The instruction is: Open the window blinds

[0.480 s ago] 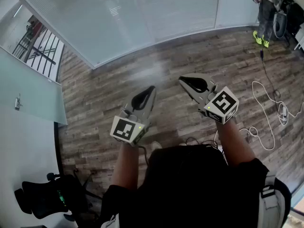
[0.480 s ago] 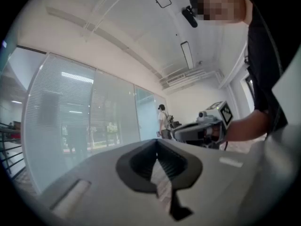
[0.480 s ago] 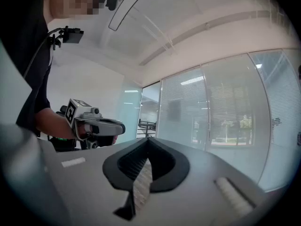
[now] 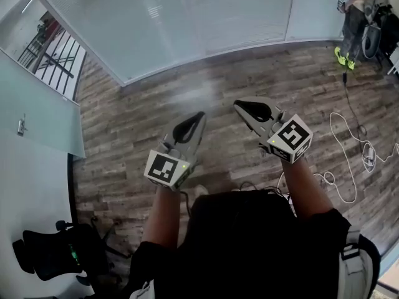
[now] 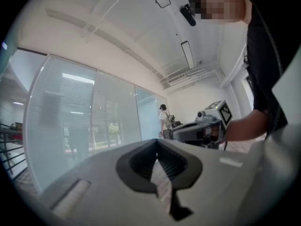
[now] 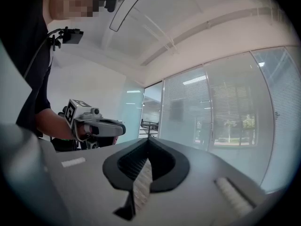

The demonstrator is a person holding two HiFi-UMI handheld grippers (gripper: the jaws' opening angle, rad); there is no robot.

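I am holding my left gripper and right gripper level toward the blinds, both pressed together, empty.

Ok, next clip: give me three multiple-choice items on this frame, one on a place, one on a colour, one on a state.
1. In the head view, the black chair is at: A top centre; B lower left; C far right edge.
2. The shoes at top right are: A red; B white; C neon yellow.
3. The left gripper and right gripper are: A shut, empty; B wide open; C holding a cord.
Key: B, it sits in the lower left corner; C, they are bright yellow-green; A, each gripper's jaws meet with nothing between.
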